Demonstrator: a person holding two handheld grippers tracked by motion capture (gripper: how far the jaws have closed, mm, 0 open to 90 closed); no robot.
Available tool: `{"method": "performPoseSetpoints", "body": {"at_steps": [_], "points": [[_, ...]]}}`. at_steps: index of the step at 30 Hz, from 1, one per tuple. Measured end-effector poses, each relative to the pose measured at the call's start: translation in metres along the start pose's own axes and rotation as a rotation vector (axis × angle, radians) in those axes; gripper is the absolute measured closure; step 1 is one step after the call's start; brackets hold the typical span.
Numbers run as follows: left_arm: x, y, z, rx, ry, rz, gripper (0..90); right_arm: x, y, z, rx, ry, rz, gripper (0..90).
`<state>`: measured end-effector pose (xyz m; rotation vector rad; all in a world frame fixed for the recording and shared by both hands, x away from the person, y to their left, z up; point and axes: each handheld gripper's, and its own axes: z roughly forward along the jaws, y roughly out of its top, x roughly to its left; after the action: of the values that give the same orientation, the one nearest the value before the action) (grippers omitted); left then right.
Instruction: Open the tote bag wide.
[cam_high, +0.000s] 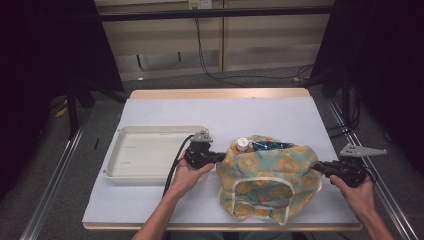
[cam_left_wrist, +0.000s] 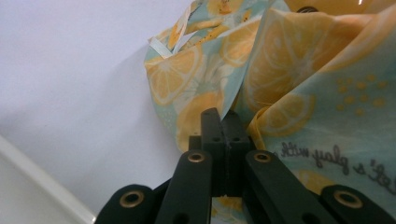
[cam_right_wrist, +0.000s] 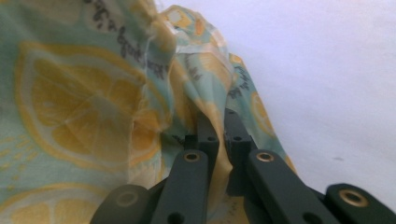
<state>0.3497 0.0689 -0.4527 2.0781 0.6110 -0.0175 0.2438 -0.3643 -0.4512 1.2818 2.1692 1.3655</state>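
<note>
light: even, from overhead, surface (cam_high: 260, 112) bright | surroundings: dark at both sides in high view | shadows: soft, short | gripper views: near fabric blurred, jaws sharp | glare: mild on white surface

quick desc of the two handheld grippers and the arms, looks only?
Both the left gripper and right gripper are black with two flat black jaws, brass-coloured rivets at the linkages, and a grey three-cornered plate on top. A black cable trails from the left one. Forearms are bare, no sleeves visible.
</note>
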Motion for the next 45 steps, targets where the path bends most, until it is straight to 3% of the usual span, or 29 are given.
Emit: {"method": "performPoseSetpoints", "body": {"at_steps": [4, 7, 8, 9, 10, 11, 12, 14, 16, 18, 20, 22, 24, 25, 27, 29, 30, 32, 33, 34, 35, 36, 37, 41, 45], "points": [[-0.001, 0.0, 0.001, -0.008, 0.002, 0.004, 88.9, -0.005, -0.001, -0.004, -0.005, -0.01, 0.021, 87.2], [0.0, 0.0, -0.001, -0.021, 0.014, -0.009, 76.1, -0.004, 0.001, -0.005, -0.002, -0.024, 0.015, 79.6], [0.0, 0.0, -0.004, -0.036, 0.017, -0.014, 71.7, 0.0, 0.006, -0.011, -0.014, -0.048, 0.005, 70.0], [0.0, 0.001, -0.012, -0.079, 0.008, -0.019, 69.3, 0.001, 0.009, -0.015, -0.026, -0.041, 0.009, 66.1], [0.0, 0.001, -0.012, -0.079, 0.008, -0.019, 67.6, 0.001, 0.009, -0.015, -0.026, -0.041, 0.009, 66.1], [-0.003, 0.004, -0.026, -0.126, 0.017, -0.009, 63.3, 0.007, 0.016, -0.026, -0.056, -0.029, 0.021, 55.8], [-0.003, 0.004, -0.026, -0.126, 0.017, -0.009, 59.9, 0.007, 0.016, -0.026, -0.056, -0.029, 0.021, 55.8], [-0.006, 0.006, -0.04, -0.192, 0.009, -0.008, 59.9, 0.013, 0.02, -0.037, -0.083, -0.035, 0.01, 53.5], [-0.01, 0.006, -0.05, -0.219, -0.004, -0.01, 59.2, 0.016, 0.021, -0.046, -0.103, -0.04, 0.007, 50.3], [-0.022, 0.006, -0.059, -0.24, -0.018, 0.013, 58.7, 0.024, 0.023, -0.058, -0.135, 0.018, 0.014, 43.9], [-0.028, 0.006, -0.062, -0.249, -0.04, 0.026, 58.4, 0.027, 0.024, -0.06, -0.139, 0.044, 0.013, 42.7], [-0.04, 0.006, -0.068, -0.26, -0.06, 0.054, 57.0, 0.044, 0.027, -0.062, -0.137, 0.097, -0.013, 39.6], [-0.044, 0.006, -0.069, -0.273, -0.08, 0.057, 56.4, 0.047, 0.027, -0.062, -0.133, 0.113, -0.018, 38.8], [-0.051, 0.006, -0.07, -0.271, -0.092, 0.092, 53.4, 0.055, 0.027, -0.058, -0.117, 0.129, -0.029, 38.2], [-0.053, 0.006, -0.068, -0.256, -0.086, 0.109, 52.2, 0.058, 0.027, -0.055, -0.108, 0.132, -0.035, 37.4], [-0.054, 0.007, -0.064, -0.24, -0.076, 0.113, 52.1, 0.062, 0.026, -0.043, -0.078, 0.145, -0.036, 35.2], [-0.053, 0.007, -0.06, -0.246, -0.093, 0.105, 52.1, 0.062, 0.026, -0.043, -0.078, 0.145, -0.036, 35.2], [-0.053, 0.008, -0.054, -0.217, -0.09, 0.123, 56.6, 0.063, 0.025, -0.037, -0.064, 0.139, -0.035, 36.8], [-0.054, 0.008, -0.05, -0.201, -0.108, 0.135, 66.4, 0.064, 0.024, -0.033, -0.059, 0.148, -0.042, 47.7], [-0.054, 0.008, -0.05, -0.201, -0.108, 0.135, 72.4, 0.064, 0.024, -0.033, -0.059, 0.148, -0.042, 47.7], [-0.055, 0.007, -0.049, -0.184, -0.11, 0.159, 72.4, 0.063, 0.024, -0.032, -0.054, 0.145, -0.041, 54.2], [-0.057, 0.006, -0.048, -0.174, -0.118, 0.161, 84.6, 0.062, 0.022, -0.032, -0.057, 0.155, -0.04, 68.3], [-0.057, 0.006, -0.048, -0.174, -0.118, 0.161, 89.0, 0.062, 0.022, -0.032, -0.057, 0.155, -0.04, 68.3], [-0.058, 0.004, -0.048, -0.158, -0.136, 0.176, 90.0, 0.065, 0.018, -0.039, -0.074, 0.167, -0.055, 84.4], [-0.062, -0.001, -0.047, -0.123, -0.146, 0.202, 90.0, 0.065, 0.005, -0.048, -0.066, 0.164, -0.052, 88.8]]}}
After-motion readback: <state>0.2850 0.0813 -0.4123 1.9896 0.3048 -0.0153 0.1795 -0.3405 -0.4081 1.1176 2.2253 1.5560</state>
